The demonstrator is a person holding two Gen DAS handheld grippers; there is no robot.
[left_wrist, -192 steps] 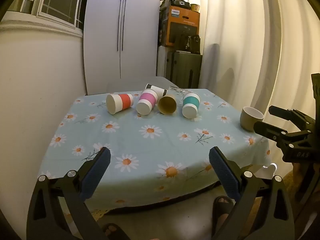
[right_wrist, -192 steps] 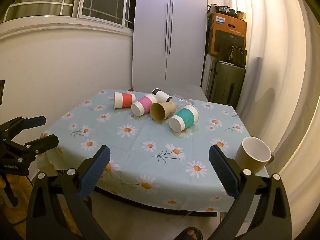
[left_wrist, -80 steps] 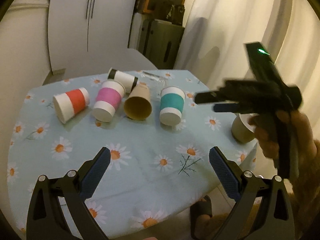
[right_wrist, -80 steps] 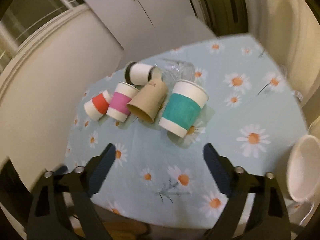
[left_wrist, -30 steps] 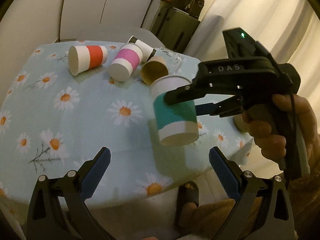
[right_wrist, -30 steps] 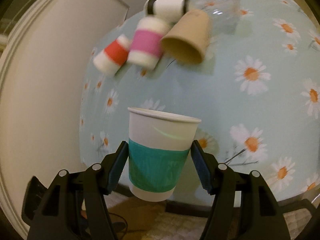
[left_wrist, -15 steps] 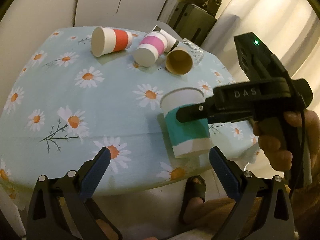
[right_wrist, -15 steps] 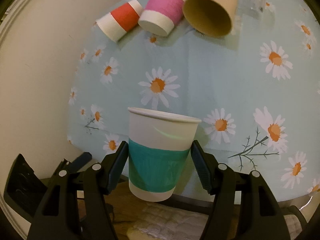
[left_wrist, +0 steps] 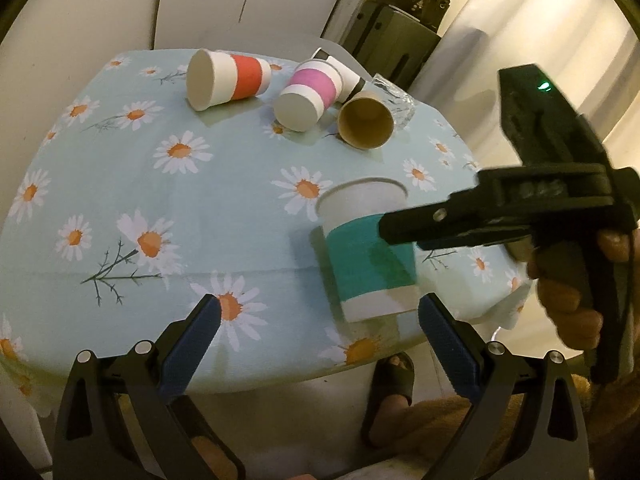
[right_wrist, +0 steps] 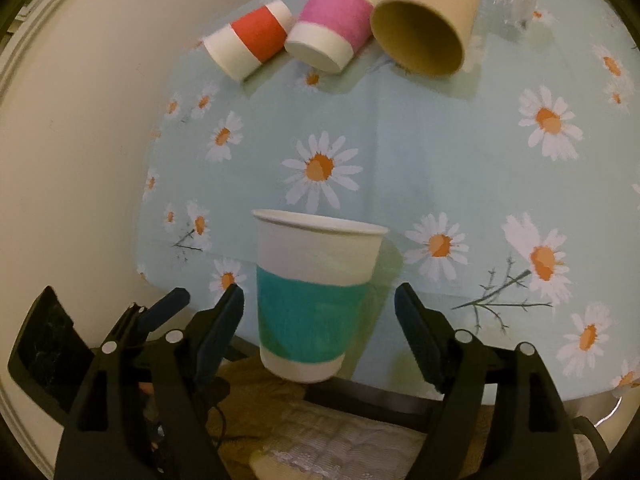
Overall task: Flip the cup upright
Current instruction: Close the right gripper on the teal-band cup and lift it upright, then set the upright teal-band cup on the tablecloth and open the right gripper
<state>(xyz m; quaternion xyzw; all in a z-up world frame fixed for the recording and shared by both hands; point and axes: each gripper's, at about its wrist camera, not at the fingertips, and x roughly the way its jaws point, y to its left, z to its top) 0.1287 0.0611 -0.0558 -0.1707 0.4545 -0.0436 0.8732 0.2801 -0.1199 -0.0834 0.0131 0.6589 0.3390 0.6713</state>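
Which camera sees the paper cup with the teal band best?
The right wrist view: the teal-banded paper cup stands upright, whole, between the right gripper's spread fingers. In the left wrist view a gripper finger covers part of its band.

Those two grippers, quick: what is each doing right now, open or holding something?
Left gripper: open, holding nothing.
Right gripper: open, fingers apart from the teal cup between them.

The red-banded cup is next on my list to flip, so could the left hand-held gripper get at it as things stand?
Probably yes. The left hand-held gripper is open and empty, and the red-banded cup lies on its side at the far left of the row, with bare tablecloth before it. The teal cup stands off to the right.
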